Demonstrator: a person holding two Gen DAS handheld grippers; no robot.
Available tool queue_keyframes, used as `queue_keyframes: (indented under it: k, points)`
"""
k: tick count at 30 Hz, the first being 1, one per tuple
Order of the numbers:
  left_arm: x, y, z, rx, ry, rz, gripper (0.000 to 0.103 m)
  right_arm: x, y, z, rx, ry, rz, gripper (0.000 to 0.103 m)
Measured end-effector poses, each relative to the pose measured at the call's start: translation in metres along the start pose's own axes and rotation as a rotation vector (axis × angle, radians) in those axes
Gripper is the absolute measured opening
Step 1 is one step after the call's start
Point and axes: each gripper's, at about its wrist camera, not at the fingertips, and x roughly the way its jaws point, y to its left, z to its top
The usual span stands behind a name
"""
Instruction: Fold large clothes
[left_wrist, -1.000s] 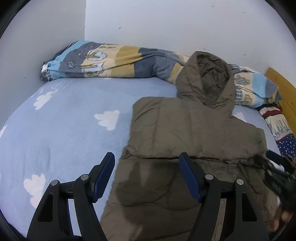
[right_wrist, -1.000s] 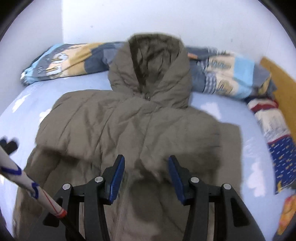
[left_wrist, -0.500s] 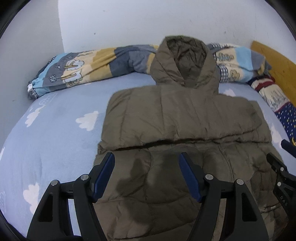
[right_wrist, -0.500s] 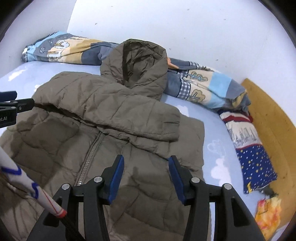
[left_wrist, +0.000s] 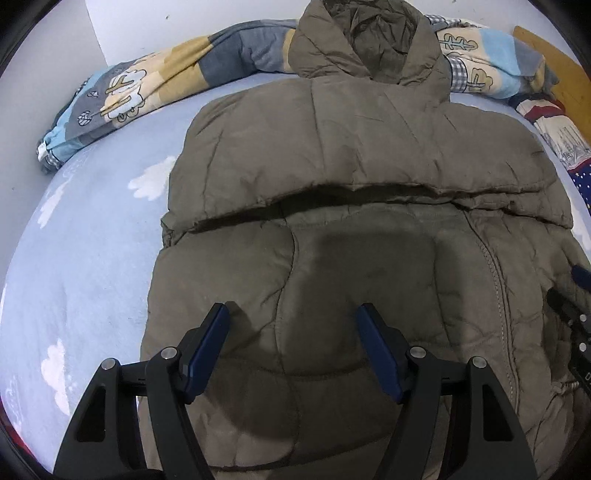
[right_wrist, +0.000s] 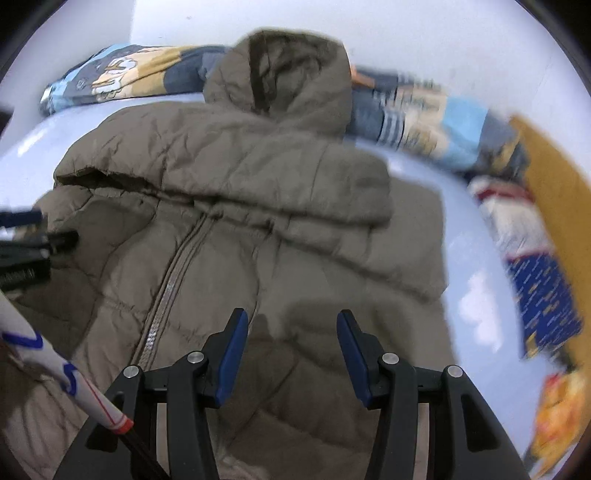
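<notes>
Left wrist view: an olive-brown hooded puffer jacket (left_wrist: 351, 192) lies flat, front up, on a pale blue bedsheet with white clouds (left_wrist: 85, 236). Its hood (left_wrist: 369, 40) points to the far side and rests against a rolled patchwork quilt (left_wrist: 155, 85) along the white wall. Both sleeves are folded across the chest, their lower edges forming one ridge from left to right. The left gripper (left_wrist: 293, 343) hangs over the near left panel of the jacket, jaws parted wide, nothing between the blue pads; contact with the fabric cannot be told. Its shadow falls on the quilting just beyond. The right gripper's black tip shows at the right edge, over the jacket beside the zipper (left_wrist: 498, 306).

Right wrist view (motion-blurred): the jacket fills the centre, hood far, zipper running near-left. The right gripper (right_wrist: 291, 350) is over the near right panel, jaws roughly half open and empty. A wooden bed frame (right_wrist: 550, 177) lies at far right. The left gripper's tip shows at the left edge.
</notes>
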Motion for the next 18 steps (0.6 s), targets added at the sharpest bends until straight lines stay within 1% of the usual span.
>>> queue_keyframes:
  k: [1,2,3,4,6,7,9,10,11,14,16,18]
  points:
    - [-0.002,0.0,0.0,0.005,0.005,-0.004,0.071,0.003,-0.003,-0.001,0.021,0.022,0.029,0.054]
    - [-0.007,0.002,0.002,-0.005,-0.007,-0.015,0.071,0.004,-0.005,-0.001,0.041,0.03,0.046,0.054]
    - [-0.019,0.006,0.004,-0.036,-0.052,-0.028,0.071,0.002,-0.007,-0.001,0.061,0.029,0.063,0.054]
    - [-0.037,0.013,0.006,-0.074,-0.126,-0.047,0.071,-0.002,-0.009,0.001,0.073,0.018,0.073,0.054]
    - [-0.058,0.02,0.01,-0.089,-0.203,-0.059,0.071,-0.014,-0.011,0.005,0.079,-0.029,0.076,0.054]
    - [-0.068,0.024,0.011,-0.088,-0.23,-0.051,0.071,-0.019,-0.012,0.007,0.079,-0.048,0.072,0.054]
    - [-0.072,0.029,0.009,-0.104,-0.228,-0.044,0.071,-0.028,-0.015,0.009,0.091,-0.073,0.074,0.054]
    - [-0.071,0.033,0.008,-0.115,-0.214,-0.055,0.071,-0.029,-0.018,0.009,0.1,-0.077,0.08,0.054]
    - [-0.069,0.036,0.005,-0.132,-0.2,-0.073,0.071,-0.03,-0.019,0.008,0.109,-0.076,0.081,0.054]
    - [-0.069,0.047,0.003,-0.168,-0.185,-0.081,0.071,-0.035,-0.034,0.01,0.156,-0.07,0.104,0.054]
    - [-0.077,0.049,0.004,-0.173,-0.208,-0.08,0.071,-0.045,-0.044,0.014,0.177,-0.095,0.11,0.054]
    - [-0.086,0.048,0.009,-0.17,-0.249,-0.08,0.071,-0.056,-0.053,0.025,0.187,-0.124,0.115,0.054]
